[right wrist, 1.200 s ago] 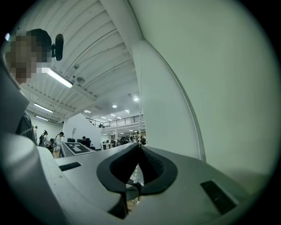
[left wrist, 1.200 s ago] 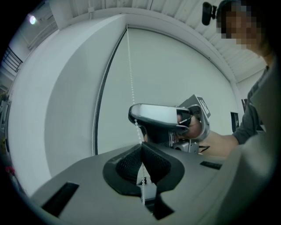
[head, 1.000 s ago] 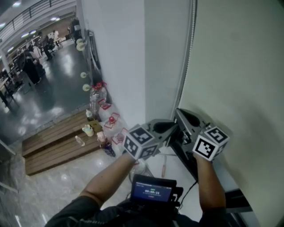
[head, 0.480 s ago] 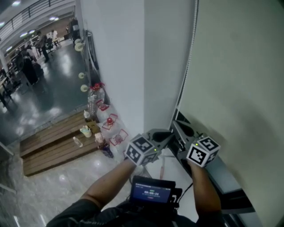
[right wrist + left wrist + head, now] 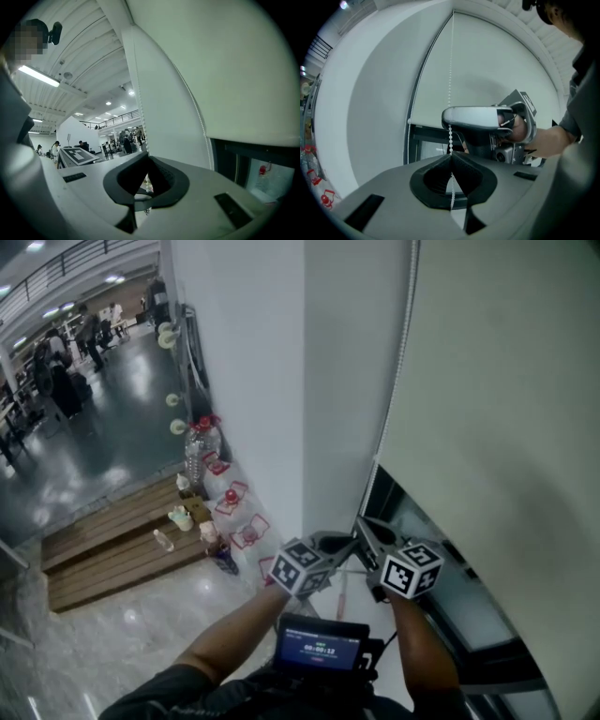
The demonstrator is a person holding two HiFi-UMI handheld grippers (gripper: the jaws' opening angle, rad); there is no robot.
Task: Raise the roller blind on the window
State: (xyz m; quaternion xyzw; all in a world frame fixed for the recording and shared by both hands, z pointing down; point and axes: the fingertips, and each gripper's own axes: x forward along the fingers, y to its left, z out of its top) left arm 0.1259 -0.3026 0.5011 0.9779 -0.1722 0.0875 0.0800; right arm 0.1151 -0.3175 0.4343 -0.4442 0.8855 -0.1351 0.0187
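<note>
The pale roller blind (image 5: 497,381) hangs at the right, with dark window glass (image 5: 455,601) showing below its bottom edge. Its white bead chain (image 5: 394,399) runs down the blind's left side to both grippers. In the left gripper view the left gripper (image 5: 451,157) is shut on the bead chain (image 5: 450,133), which passes up between its jaws. The right gripper (image 5: 487,118) sits just ahead of it. The right gripper (image 5: 147,159) is also shut, with beads of the chain (image 5: 146,186) showing behind its jaws. In the head view the left gripper (image 5: 349,546) and right gripper (image 5: 367,527) meet tip to tip, low by the window frame.
A white wall pillar (image 5: 253,381) stands left of the blind. Below it on the floor are water bottles and red-handled jugs (image 5: 234,502) and a wooden platform (image 5: 112,540). A small screen device (image 5: 322,645) hangs at the person's chest. People stand in the far hall.
Both grippers have come down together along the chain, still shut. The blind's bottom edge has risen, and more window glass shows beneath it.
</note>
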